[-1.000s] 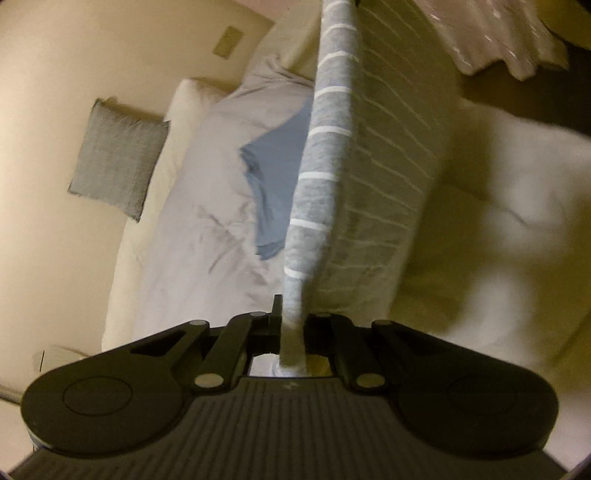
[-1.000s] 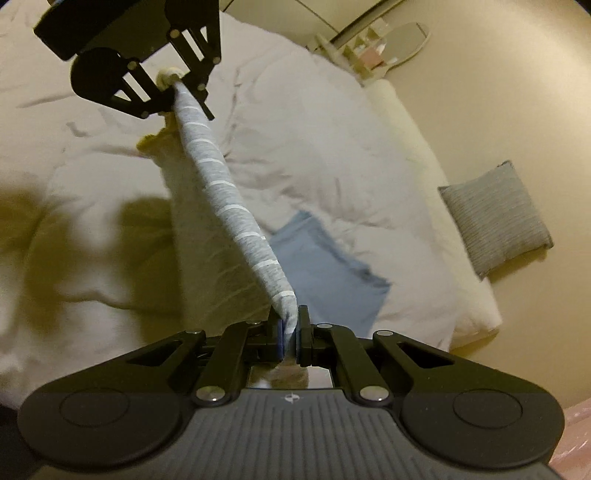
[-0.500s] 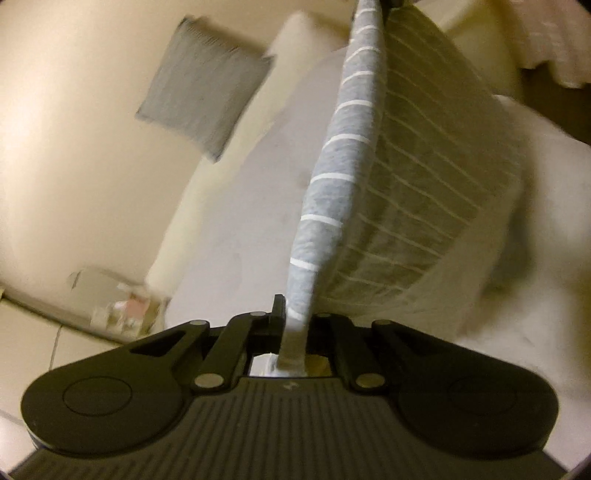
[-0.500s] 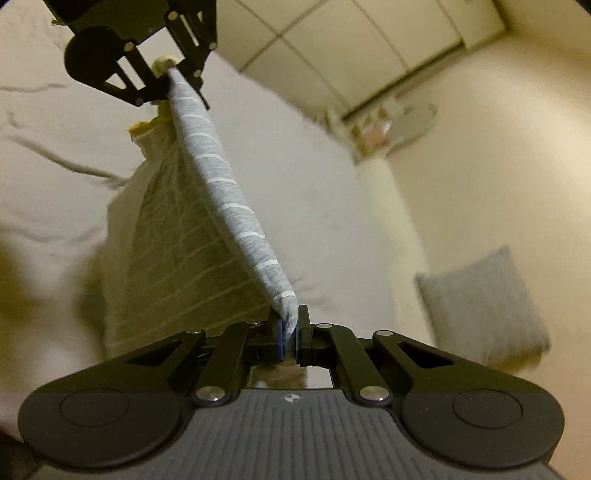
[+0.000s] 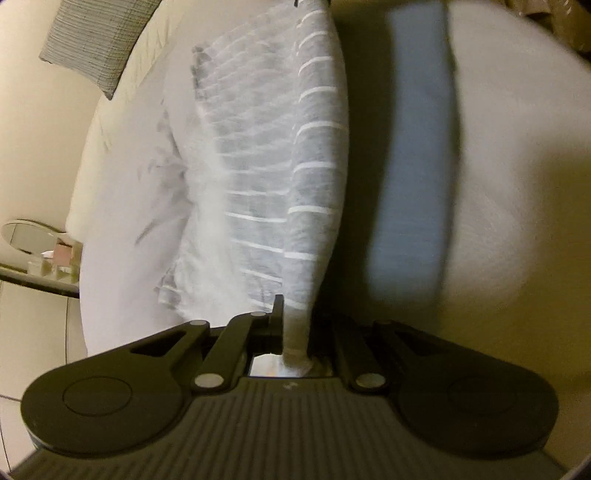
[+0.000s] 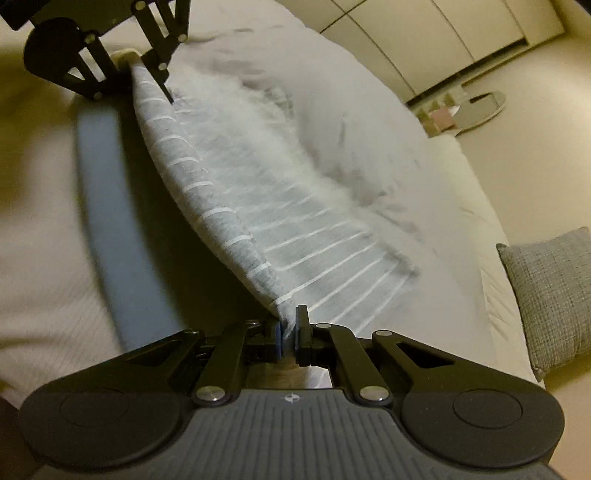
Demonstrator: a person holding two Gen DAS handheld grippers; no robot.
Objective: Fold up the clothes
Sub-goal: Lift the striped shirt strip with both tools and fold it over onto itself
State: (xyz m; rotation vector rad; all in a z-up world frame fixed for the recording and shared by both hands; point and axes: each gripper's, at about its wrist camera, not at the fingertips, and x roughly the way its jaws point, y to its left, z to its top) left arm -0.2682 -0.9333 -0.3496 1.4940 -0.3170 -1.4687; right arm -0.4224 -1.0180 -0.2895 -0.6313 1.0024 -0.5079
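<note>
A grey garment with thin white stripes [image 5: 306,155] [image 6: 236,206] is stretched between my two grippers above a white bed. My left gripper [image 5: 295,325] is shut on one corner of it, and my right gripper [image 6: 290,332] is shut on the other corner. The right wrist view shows the left gripper [image 6: 136,70] at the top left, with the taut top edge running to it. The loose body of the garment billows away from that edge, blurred by motion. A folded blue garment [image 5: 413,166] [image 6: 107,206] lies on the bed beside it.
The white duvet [image 6: 369,110] covers the bed. A grey woven cushion [image 6: 554,295] [image 5: 92,40] lies on the floor by the bed's edge. A mirror with small items [image 6: 476,107] sits on the floor near white wardrobe doors [image 6: 424,33].
Both grippers have swung the striped garment across and down toward the bed, and its hanging body has flared out sideways. The blue garment now lies on its other side in both views.
</note>
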